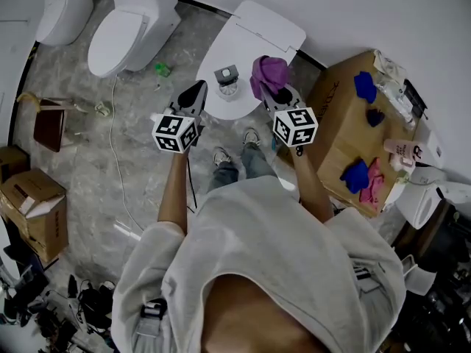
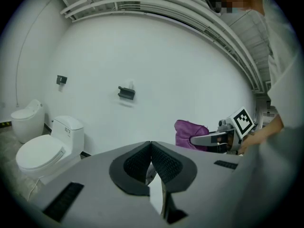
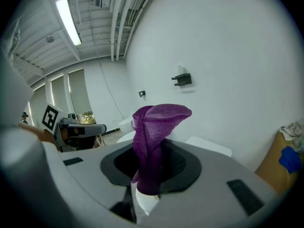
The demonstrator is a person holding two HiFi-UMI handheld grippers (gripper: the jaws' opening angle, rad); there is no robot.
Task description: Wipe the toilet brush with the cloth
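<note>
Right gripper [image 3: 153, 164] has its jaws clamped on the purple cloth [image 3: 156, 122]; left gripper [image 2: 151, 150] has its jaws together, seemingly empty. The toilet brush [image 1: 227, 79] stands on the toilet lid [image 1: 259, 34] between them, so wiping looks not yet begun

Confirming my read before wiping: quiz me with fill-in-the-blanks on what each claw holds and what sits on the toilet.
The right claw is shut on a crumpled ____ cloth.
The left claw has its jaws pressed ____, gripping nothing.
The grey-topped toilet brush stands on the closed ____ of the white toilet ahead.
Missing: purple; together; lid.
</note>
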